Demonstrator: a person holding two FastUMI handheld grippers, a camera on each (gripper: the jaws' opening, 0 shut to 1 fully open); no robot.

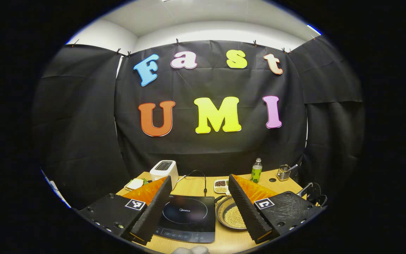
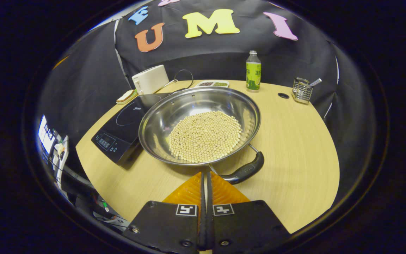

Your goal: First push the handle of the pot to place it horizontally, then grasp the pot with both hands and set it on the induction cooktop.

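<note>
Handle: we saw the pot handle (image 2: 244, 171) lying slantwise, just right of our closed right gripper (image 2: 205, 180) at lower centre.
Left gripper (image 1: 200, 208): fingers spread wide, holding nothing.

Black-draped recording booth: table (image 2: 294, 148) with cooktop (image 1: 189, 215), toaster (image 1: 164, 170)

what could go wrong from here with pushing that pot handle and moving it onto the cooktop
The pot is shallow and heaped with loose beans; a hard shove on the black handle by the closed right gripper may scatter them. The pot's left edge sits right beside the induction cooktop, so turning it could knock or ride up on it. The left gripper is open and far off.
</note>
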